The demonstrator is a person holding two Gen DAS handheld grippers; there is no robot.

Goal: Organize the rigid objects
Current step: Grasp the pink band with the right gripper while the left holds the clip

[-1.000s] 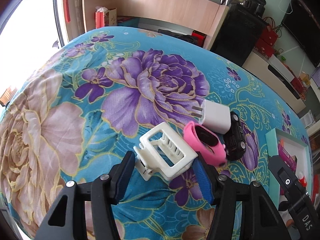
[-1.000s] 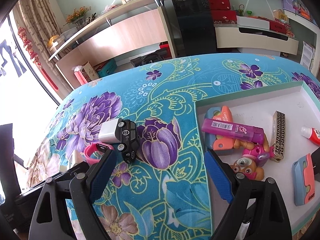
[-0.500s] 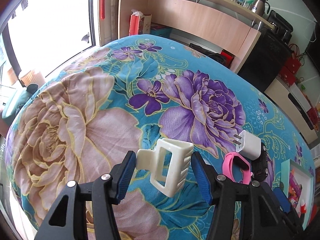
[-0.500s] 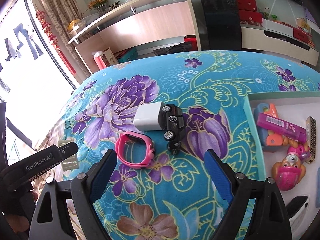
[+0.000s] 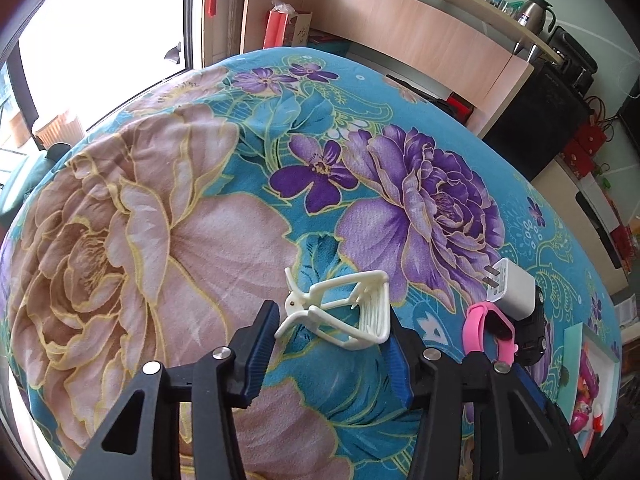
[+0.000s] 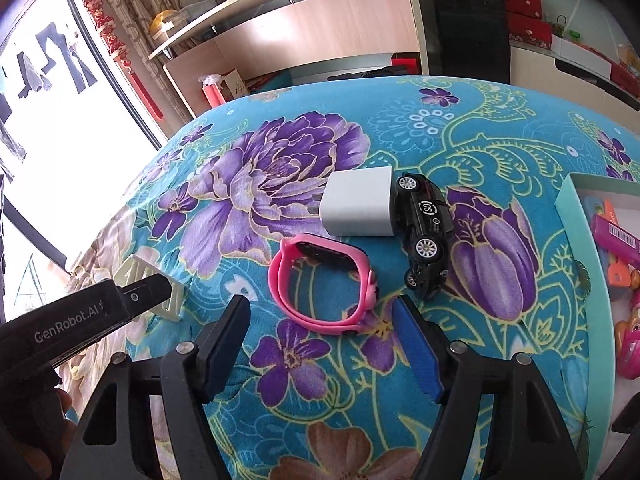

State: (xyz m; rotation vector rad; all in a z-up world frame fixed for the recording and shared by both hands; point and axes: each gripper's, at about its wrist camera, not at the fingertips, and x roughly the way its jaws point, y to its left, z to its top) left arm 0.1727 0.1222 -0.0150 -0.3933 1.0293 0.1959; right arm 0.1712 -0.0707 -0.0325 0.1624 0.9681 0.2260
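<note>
A white hair claw clip [image 5: 344, 312] sits between the fingers of my left gripper [image 5: 332, 340], which is shut on it just above the floral cloth; it shows partly in the right wrist view [image 6: 152, 284]. My right gripper [image 6: 320, 344] is open, with the pink watch band [image 6: 320, 284] lying on the cloth just ahead of its tips. A white charger [image 6: 358, 208] and a black toy car [image 6: 426, 232] lie touching each other beyond the band. These also show in the left wrist view: band [image 5: 486, 332], charger [image 5: 512, 288].
A teal-rimmed white tray [image 6: 576, 240] at the right holds several toys and small items. The cloth-covered table [image 5: 160, 220] drops away at the left near the window. Shelving and a black cabinet stand behind.
My left gripper has carried the claw clip to the left, away from the band and charger, and the clip has turned in the jaws. My right gripper has moved left toward the pink band.
</note>
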